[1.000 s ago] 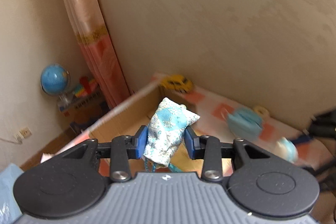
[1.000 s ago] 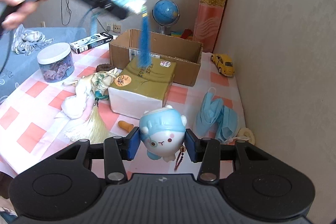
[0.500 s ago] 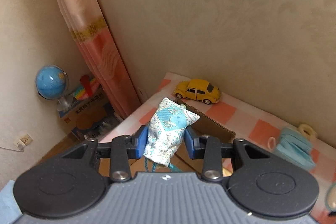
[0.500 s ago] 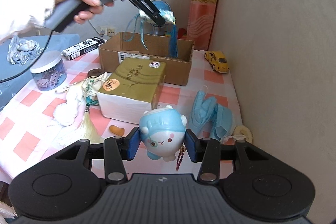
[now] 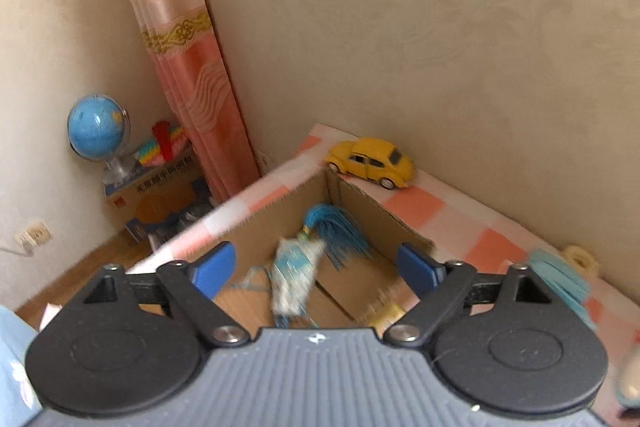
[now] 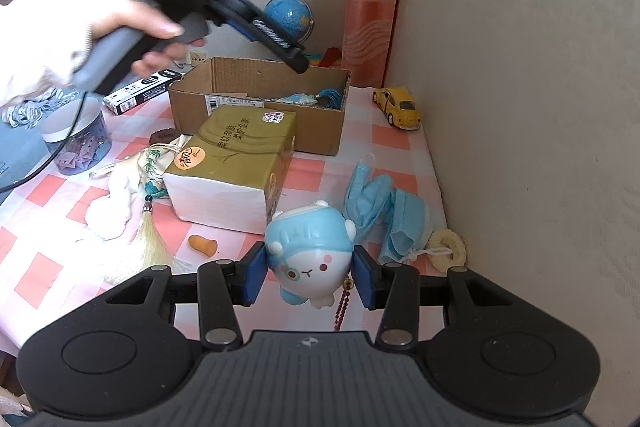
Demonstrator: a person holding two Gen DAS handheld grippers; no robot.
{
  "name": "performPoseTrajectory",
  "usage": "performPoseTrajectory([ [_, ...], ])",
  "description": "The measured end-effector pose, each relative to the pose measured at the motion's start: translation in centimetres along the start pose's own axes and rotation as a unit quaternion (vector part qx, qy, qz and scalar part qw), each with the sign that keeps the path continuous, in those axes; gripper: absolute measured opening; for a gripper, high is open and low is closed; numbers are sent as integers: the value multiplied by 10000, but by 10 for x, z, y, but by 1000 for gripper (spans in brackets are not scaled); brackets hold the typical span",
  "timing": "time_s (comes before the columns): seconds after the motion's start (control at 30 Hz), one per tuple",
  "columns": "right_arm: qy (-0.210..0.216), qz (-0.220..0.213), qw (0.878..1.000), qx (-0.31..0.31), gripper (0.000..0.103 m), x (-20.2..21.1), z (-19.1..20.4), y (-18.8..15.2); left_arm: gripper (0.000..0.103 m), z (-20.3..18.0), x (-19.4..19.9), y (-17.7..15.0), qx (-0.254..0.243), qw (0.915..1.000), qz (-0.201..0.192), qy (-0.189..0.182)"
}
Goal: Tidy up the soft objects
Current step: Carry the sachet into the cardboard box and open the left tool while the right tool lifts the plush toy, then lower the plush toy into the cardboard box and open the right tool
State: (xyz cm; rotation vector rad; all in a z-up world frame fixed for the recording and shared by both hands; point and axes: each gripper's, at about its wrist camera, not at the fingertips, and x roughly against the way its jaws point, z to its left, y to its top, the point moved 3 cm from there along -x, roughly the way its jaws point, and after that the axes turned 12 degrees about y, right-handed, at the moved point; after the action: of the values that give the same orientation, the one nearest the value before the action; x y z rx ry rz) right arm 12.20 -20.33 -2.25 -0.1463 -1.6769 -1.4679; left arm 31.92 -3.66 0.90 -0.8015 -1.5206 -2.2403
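My left gripper [image 5: 316,267] is open and empty above the cardboard box [image 5: 348,203]. The blue floral sachet [image 5: 296,275] with its blue tassel [image 5: 336,231] is blurred inside the box below the open jaws. In the right wrist view the left gripper [image 6: 296,65] hangs over the box [image 6: 320,131], and the sachet [image 6: 300,99] lies inside. My right gripper [image 6: 310,273] is shut on a blue-and-white plush toy [image 6: 310,255], held above the checked tablecloth [image 6: 360,159] near its front.
A green tissue box [image 6: 236,163] stands in front of the cardboard box. Blue face masks [image 6: 384,215] and a cream scrunchie [image 6: 448,247] lie by the wall. A yellow toy car [image 6: 398,107], a white sachet with tassel [image 6: 132,187], an orange piece [image 6: 203,246] and a clear jar [image 6: 76,143] are also on the table.
My left gripper has opened and let go of the floral sachet, which has dropped into the cardboard box. My right gripper has kept hold of the plush toy and moved little.
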Motion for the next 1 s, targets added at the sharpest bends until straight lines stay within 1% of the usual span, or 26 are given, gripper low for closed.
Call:
performPoseTrajectory([
  [0.1,29,-31,10000,42,50,0,2,5,92,4,28,-18,221,9996,59,-160],
  [0.23,7,-67,9999,97,50,-1,2,13,97,4,68,-48,498,9984,122,-219],
  [0.3,10,-103,9999,100,50,-2,0,17,97,1,87,-67,585,9980,197,-156],
  [0.47,84,-167,9998,98,50,-7,-2,35,97,-7,122,-105,553,9983,141,70],
  [0.53,135,-194,9996,129,50,-11,-1,44,97,-10,131,-116,635,9978,141,91],
  [0.63,200,-236,9994,163,50,-21,-2,65,97,-12,146,-129,767,9969,-77,129],
  [0.7,189,-271,9992,217,50,-30,-4,81,97,-13,154,-136,814,9965,-168,82],
  [0.8,138,-276,9990,332,51,-45,-4,106,97,-12,158,-146,944,9954,-159,16],
  [0.9,46,-237,9985,484,51,-65,-6,131,97,-10,158,-158,1059,9943,-115,54],
  [1.0,5,-184,9978,640,51,-86,-9,153,97,-11,156,-171,1013,9945,-43,266],
])
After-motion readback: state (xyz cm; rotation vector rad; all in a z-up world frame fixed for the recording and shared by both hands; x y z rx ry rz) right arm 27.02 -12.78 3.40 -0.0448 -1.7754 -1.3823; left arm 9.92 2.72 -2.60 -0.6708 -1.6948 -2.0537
